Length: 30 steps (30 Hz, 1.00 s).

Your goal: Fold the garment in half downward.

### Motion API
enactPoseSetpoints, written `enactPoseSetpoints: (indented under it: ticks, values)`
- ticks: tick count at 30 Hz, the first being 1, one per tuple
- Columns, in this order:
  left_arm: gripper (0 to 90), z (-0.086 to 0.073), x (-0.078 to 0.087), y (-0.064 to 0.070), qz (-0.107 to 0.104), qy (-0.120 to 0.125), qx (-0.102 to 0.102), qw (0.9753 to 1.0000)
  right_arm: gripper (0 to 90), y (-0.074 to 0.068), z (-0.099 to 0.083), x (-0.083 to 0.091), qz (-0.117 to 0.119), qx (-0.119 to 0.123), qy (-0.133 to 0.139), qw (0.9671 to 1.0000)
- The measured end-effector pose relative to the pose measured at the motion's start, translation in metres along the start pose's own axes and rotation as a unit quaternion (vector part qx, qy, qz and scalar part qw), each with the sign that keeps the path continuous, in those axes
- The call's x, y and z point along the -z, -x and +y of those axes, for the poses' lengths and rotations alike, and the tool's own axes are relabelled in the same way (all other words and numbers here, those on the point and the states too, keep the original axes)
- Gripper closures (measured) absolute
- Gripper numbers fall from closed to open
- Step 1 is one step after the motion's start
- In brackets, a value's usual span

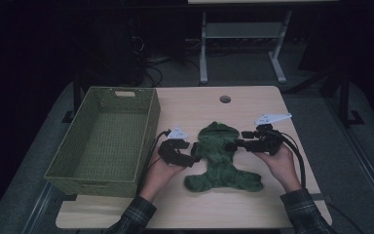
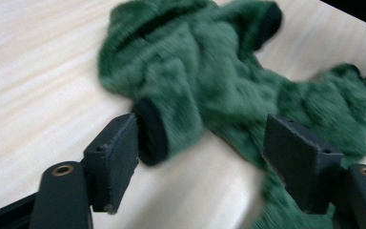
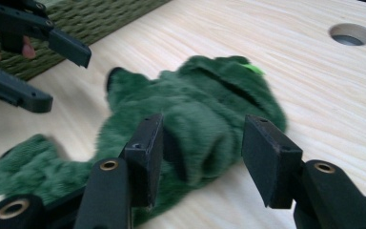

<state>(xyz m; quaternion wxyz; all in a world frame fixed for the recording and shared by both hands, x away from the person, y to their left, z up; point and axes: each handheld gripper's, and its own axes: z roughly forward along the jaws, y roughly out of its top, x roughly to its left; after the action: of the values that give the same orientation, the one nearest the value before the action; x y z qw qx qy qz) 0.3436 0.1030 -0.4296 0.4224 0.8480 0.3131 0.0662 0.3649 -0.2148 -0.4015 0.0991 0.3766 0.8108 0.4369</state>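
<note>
- The green fleece pet onesie [image 1: 220,157] lies flat at lower centre of the high view, right of the green woven basket [image 1: 108,139].
- Left gripper [image 2: 200,157]: jaws apart around a black-cuffed sleeve [image 2: 164,121]. It might pinch just the cuff, so the fleece could slide out.
- Right gripper [image 3: 202,157]: jaws also apart, straddling the other sleeve [image 3: 205,136]. If one side clamps first, I'd guess the onesie bunches up or drags across the wooden table [image 1: 253,105].

green fuzzy garment [image 1: 220,158] | lies flat, spread out; sleeves splayed | table centre, right of basket
</note>
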Motion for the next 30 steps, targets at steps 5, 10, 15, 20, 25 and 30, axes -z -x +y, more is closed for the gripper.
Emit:
enactPoseSetpoints:
  ticks: [5,10,15,20,25,30]
  values:
    - [21.4,-0.018,0.008,0.015,-0.001,0.003,-0.008,1.0000,49.5,-0.016,-0.003,-0.003,0.016,0.013,-0.006,0.9998]
    - [17.7,-0.035,0.014,0.027,0.002,0.000,-0.020,0.9998,54.1,-0.028,-0.007,-0.008,0.031,0.024,-0.006,0.9992]
    - [14.5,-0.051,0.019,0.037,0.007,-0.006,-0.028,0.9996,60.3,-0.046,-0.012,-0.014,0.050,0.042,-0.015,0.9978]
    - [13.3,-0.066,0.023,0.048,0.007,-0.021,-0.040,0.9989,65.8,-0.068,-0.015,-0.022,0.071,0.060,-0.013,0.9955]
    - [12.7,-0.080,0.027,0.054,0.009,-0.026,-0.041,0.9988,69.5,-0.088,-0.018,-0.032,0.093,0.073,-0.024,0.9927]
    - [12.4,-0.090,0.033,0.057,0.021,-0.026,-0.045,0.9984,72.2,-0.109,-0.018,-0.044,0.115,0.091,-0.030,0.9887]
